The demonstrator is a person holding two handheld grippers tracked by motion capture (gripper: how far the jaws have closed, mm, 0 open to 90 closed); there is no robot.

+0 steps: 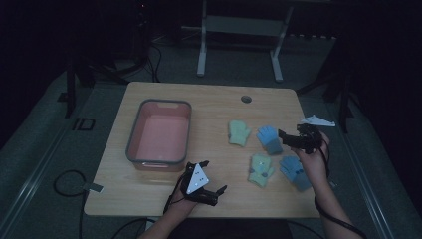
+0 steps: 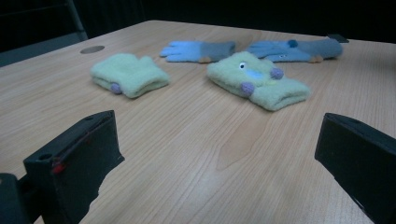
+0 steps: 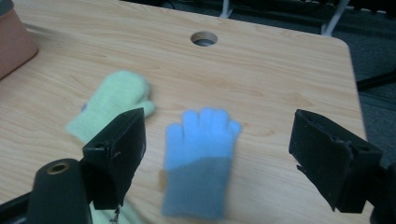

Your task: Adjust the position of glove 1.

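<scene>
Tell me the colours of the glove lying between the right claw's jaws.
Glove: bright blue fingers and palm, grey cuff. The right gripper view shows it best.

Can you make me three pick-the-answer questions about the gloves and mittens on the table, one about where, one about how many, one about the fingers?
1. Where is the pink tub?
A. left of the gloves
B. right of the gloves
C. on top of the gloves

2. How many blue gloves lie on the table?
A. one
B. two
C. four

3. How are the fingers of the right gripper?
A. shut on a mitten
B. shut on nothing
C. open, holding nothing

Answers:
1 A, the tub sits on the table's left part in the high view.
2 B, one blue glove lies farther back and another blue glove lies nearer.
3 C, the right gripper view shows a wide gap with the glove lying beneath.
</scene>
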